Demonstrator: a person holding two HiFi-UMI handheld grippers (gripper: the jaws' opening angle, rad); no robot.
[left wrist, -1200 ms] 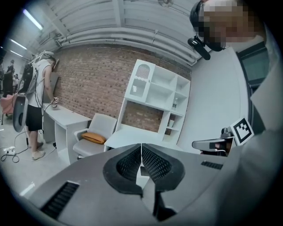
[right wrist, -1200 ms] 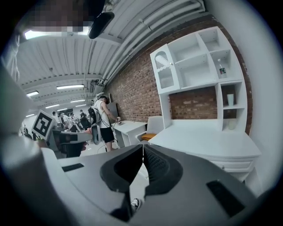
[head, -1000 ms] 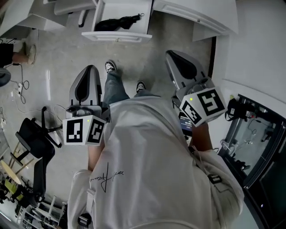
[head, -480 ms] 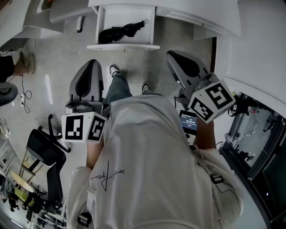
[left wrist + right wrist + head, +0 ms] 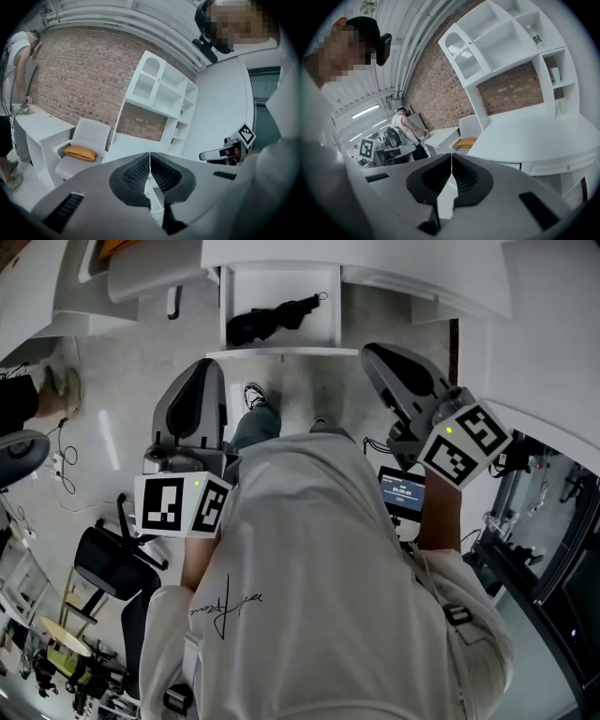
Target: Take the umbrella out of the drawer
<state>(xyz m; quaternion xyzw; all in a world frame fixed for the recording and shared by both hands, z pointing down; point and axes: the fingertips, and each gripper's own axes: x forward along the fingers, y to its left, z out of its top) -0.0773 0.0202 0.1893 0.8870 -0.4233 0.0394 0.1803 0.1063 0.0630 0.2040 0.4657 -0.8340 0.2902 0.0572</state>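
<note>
- Black folded umbrella (image 5: 272,320) lies inside the white open drawer (image 5: 281,353), far centre.
- Nearer, grey left gripper (image 5: 150,164) and grey right gripper (image 5: 451,172), jaws pressed together, hold nothing.

The umbrella (image 5: 275,319) lies in the drawer (image 5: 281,352) (just beyond the person's shoes (image 5: 255,394)), straight ahead.

Left gripper (image 5: 150,169) jaws together. White armchair (image 5: 89,136), orange cushion (image 5: 80,153) on seat; shelf unit (image 5: 161,96) beside, contents unclear.

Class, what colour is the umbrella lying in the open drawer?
The umbrella is black; head view.
</note>
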